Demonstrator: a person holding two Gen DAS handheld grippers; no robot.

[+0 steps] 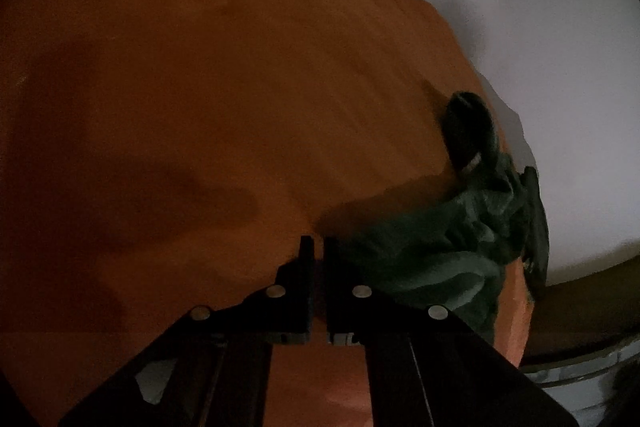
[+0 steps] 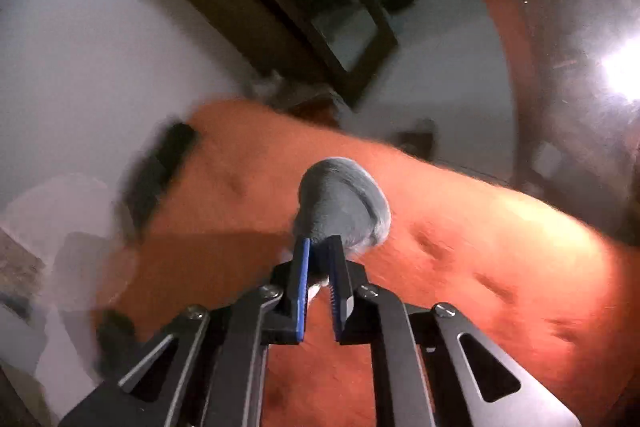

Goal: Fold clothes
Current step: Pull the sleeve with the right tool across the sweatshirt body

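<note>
Dim room, pale floor [image 1: 560, 107] all round, and a big orange bedspread [image 1: 200, 87] covering the bed, which fills most of both views. Taking that bedspread as the landmark: its far edge curves away with bare floor beyond, and most of its top is open, just a few soft dimples. A dark wooden frame with a glass pane [image 2: 312, 7] stands on the floor past its far edge.

The grey-green garment [image 1: 440, 251] lies bunched at the bedspread's right edge, right beside the left gripper [image 1: 318, 247]. Its jaws are together and angled down at the fabric; can't tell if they've caught any cloth.

The right gripper [image 2: 320, 247] tilts down over the bedspread's middle, jaws clamped on a fold of grey cloth [image 2: 344, 203] that bulges out past the blue pads [image 2: 303, 291]. The right wrist view is blurry.
</note>
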